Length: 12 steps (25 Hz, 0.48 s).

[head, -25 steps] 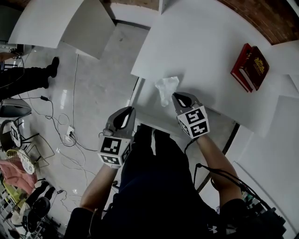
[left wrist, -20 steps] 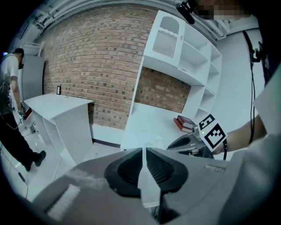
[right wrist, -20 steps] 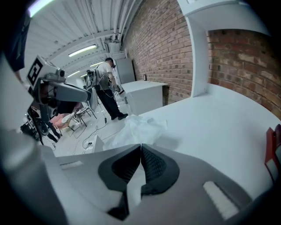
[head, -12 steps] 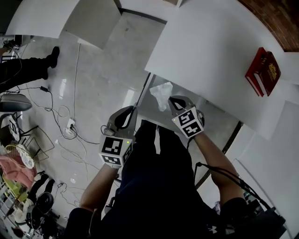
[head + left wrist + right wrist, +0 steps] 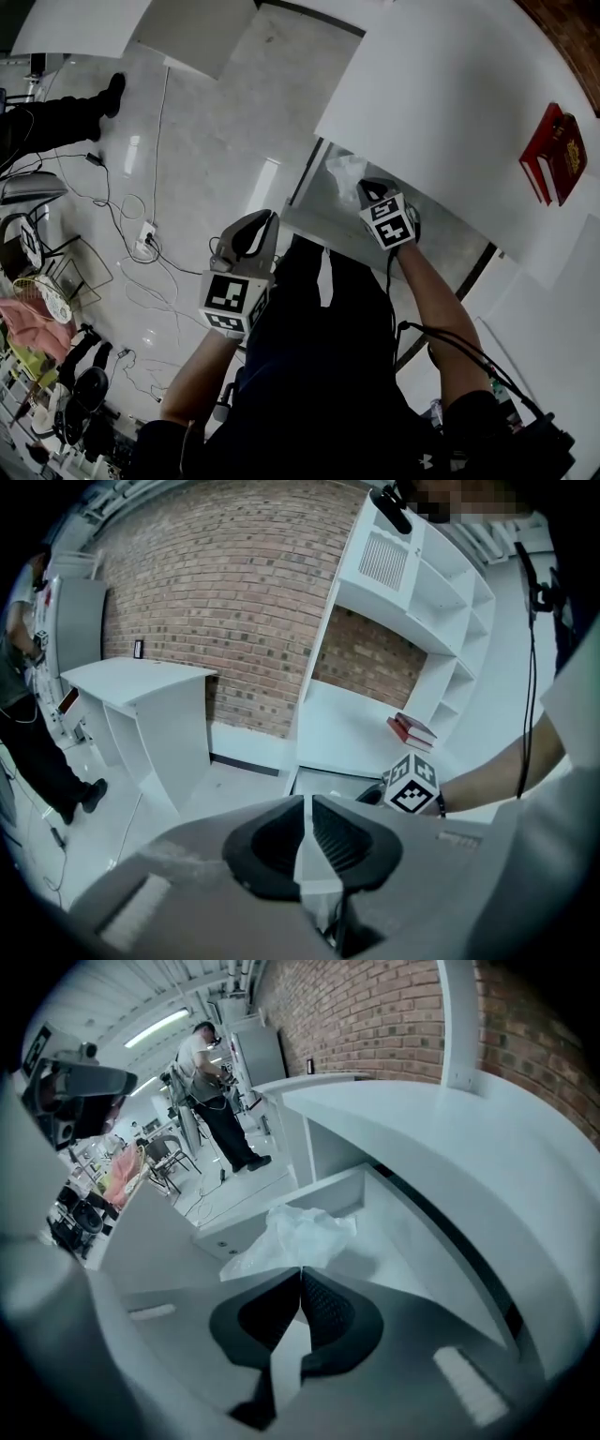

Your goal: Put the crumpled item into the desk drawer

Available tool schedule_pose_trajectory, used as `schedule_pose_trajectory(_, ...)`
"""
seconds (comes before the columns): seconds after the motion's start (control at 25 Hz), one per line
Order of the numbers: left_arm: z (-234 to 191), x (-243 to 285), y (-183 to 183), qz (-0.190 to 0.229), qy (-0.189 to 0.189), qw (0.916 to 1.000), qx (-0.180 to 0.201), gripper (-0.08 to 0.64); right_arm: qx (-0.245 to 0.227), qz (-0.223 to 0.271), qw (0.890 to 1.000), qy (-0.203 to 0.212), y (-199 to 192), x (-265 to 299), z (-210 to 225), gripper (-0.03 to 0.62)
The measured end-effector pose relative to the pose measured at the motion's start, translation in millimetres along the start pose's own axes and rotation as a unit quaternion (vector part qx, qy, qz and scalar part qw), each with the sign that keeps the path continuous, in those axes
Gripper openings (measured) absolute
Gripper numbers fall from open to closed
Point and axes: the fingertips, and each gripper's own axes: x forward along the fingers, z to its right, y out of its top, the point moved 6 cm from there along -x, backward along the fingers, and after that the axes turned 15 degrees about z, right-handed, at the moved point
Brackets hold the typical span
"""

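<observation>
The crumpled white item [image 5: 344, 172] hangs from my right gripper [image 5: 367, 186], which is shut on it. In the right gripper view the crumpled white item [image 5: 296, 1235] bulges out beyond the closed jaw tips of the right gripper [image 5: 301, 1271], low inside the open drawer [image 5: 412, 1241]. The head view shows the drawer [image 5: 319, 208] pulled out from under the white desk [image 5: 450, 94]. My left gripper [image 5: 266, 218] is shut on nothing, left of the drawer's front corner. In its own view the left gripper [image 5: 307, 801] points toward the drawer [image 5: 323, 782].
Two red books [image 5: 555, 155] lie on the desk at the far right. Cables and a power strip [image 5: 142, 251] trail over the floor at left. A second white desk [image 5: 187, 33] stands beyond. A person [image 5: 212, 1077] stands further back in the room.
My right gripper has sunk with the crumpled item from the desk's edge down into the open drawer. The left gripper has shifted only a little beside the drawer.
</observation>
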Motion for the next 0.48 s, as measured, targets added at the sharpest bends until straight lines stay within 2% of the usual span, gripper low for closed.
schedule_pose_trajectory(0.16,-10.4,-6.9,-3.6,-0.006,0.008,0.9999,-0.007,0.031,0.009,-0.005,1.000,-0.013,1.6,15.7,7.4,0.008)
schedule_pose_trajectory(0.48,-27.7,-10.1,-16.6,-0.017,0.024,0.9995,-0.014,0.031,-0.009,0.011,0.999,-0.029,-11.6,43.0,12.2,0.008)
